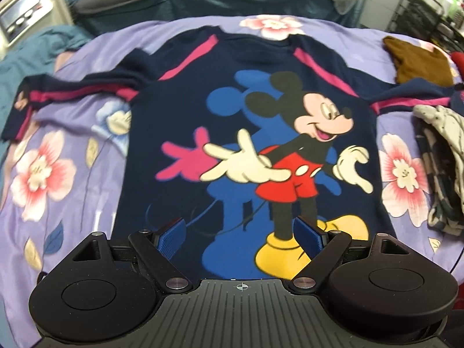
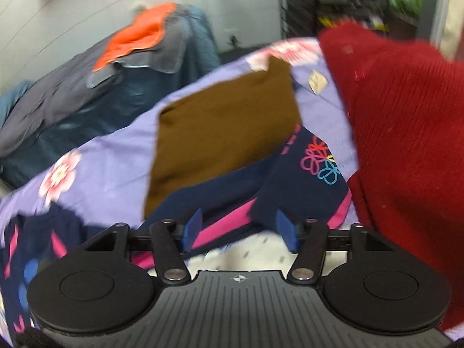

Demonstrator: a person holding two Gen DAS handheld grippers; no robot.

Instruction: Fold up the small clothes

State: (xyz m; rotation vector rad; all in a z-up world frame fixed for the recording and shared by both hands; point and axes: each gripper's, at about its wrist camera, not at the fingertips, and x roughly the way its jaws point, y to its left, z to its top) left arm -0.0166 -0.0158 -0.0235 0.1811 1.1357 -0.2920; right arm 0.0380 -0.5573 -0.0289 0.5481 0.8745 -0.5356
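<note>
Now, left gripper over the hem of the navy sweater, blue ribbed pads spread as wide as they go, nothing pinched between them. Spread flat on a purple flowered bedspread, front up, both sleeves stretched out sideways, pink stripes running down shoulders and arms. Big smooth cartoon mouse print across the chest, red shorts, yellow shoes, blue shadow behind. Farther right, a folded brown cloth near the far sleeve, and a crumpled patterned white garment at the edge.

Over to the right gripper: pads parted about halfway, the sweater's right sleeve lying under the gap, pink stripe and a little embroidered flower outline on it; contact hard to tell through the blur. Brown cloth just beyond, a flat soft rectangle. Fuzzy ribbed red knit bulking up on the right.
</note>
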